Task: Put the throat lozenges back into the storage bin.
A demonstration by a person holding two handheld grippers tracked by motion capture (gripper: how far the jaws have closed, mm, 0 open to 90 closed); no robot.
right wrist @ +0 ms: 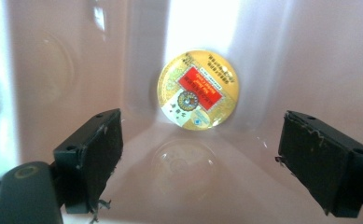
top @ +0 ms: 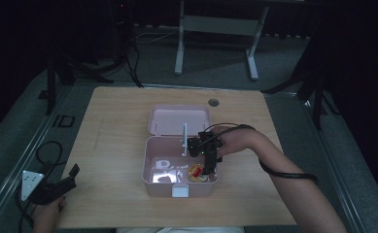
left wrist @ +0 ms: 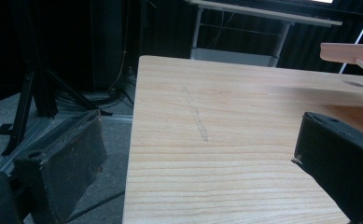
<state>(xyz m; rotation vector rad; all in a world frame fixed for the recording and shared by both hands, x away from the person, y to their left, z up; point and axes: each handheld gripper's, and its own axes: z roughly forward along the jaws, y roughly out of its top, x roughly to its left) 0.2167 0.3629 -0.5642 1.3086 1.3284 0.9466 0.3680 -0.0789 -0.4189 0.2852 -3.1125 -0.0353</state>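
Right tongs (right wrist: pixel 198 154) open, gold tin (right wrist: pixel 198 89) just beyond, untouched.

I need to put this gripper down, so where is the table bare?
Bare wood lies left of the pink box, up to the left gripper, and beyond its open lid. It is crowded inside the box, around the right gripper and gold tin.
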